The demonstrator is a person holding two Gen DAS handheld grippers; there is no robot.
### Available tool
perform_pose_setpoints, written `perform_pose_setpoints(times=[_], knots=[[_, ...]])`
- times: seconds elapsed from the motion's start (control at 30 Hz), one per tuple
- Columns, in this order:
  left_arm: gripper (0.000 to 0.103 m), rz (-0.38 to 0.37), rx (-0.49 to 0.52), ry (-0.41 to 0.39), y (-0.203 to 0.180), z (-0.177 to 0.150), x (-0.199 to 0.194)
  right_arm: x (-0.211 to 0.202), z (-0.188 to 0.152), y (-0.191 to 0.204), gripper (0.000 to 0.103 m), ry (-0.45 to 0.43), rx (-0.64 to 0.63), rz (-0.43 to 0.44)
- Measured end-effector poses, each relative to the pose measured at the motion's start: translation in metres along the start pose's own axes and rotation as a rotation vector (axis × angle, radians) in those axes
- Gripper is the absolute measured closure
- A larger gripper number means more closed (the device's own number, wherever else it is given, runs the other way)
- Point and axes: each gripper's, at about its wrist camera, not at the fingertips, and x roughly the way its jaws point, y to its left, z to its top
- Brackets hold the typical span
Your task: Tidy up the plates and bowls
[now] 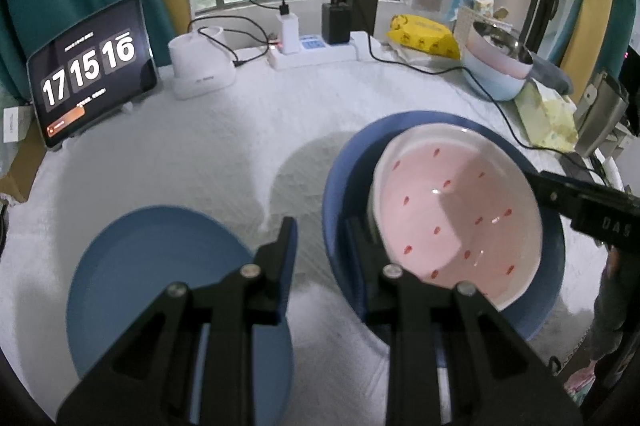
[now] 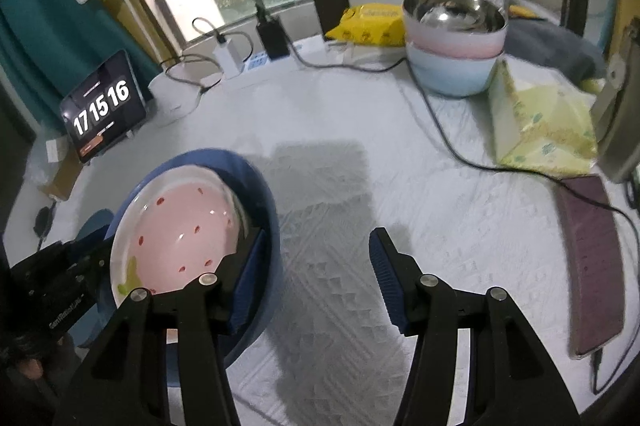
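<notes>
On white cloth [image 2: 400,186] | left claw [image 1: 320,238] grips blue bowl [image 1: 344,162] | right claw [image 2: 316,258] open | cable [image 2: 448,138] nearby

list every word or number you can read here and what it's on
"17 15 16": black tablet screen propped on the white cloth.
"DAS": black body of the right gripper.
Tablet's small lines, the white printing on the left gripper, and the yellow packet: too blurred to read.

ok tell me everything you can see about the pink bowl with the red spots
The pink bowl looks like glossy ceramic: pale pink inside with small red spots, a white rim, and a green mark near the rim in the right wrist view. It sits tilted inside the larger blue bowl, above the white cloth. The left gripper has its jaws on the bowls' near rims; a right gripper finger reaches inside the blue bowl.
</notes>
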Motion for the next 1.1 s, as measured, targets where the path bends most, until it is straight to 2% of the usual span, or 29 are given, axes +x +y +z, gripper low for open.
perform_pose_setpoints(times=[0.3, 0.6, 0.8, 1.03, 1.1], knots=[[0.077, 0.037, 0.026, -0.004, -0.005, 0.0, 0.007, 0.006, -0.001, -0.006, 0.046, -0.006, 0.02, 0.014], [0.077, 0.028, 0.025, -0.028, -0.003, -0.002, 0.006, 0.008, -0.001, -0.007, 0.046, 0.0, 0.035, 0.01], [0.081, 0.034, 0.022, -0.039, -0.005, -0.003, 0.005, 0.009, -0.002, -0.008, 0.048, -0.009, 0.047, 0.028], [0.093, -0.004, -0.011, -0.053, -0.005, -0.005, 0.003, 0.006, -0.005, 0.002, 0.081, -0.032, 0.054, 0.068], [0.093, -0.006, -0.016, -0.055, -0.006, -0.004, 0.003, 0.005, -0.005, 0.009, 0.09, -0.044, 0.037, 0.066]])
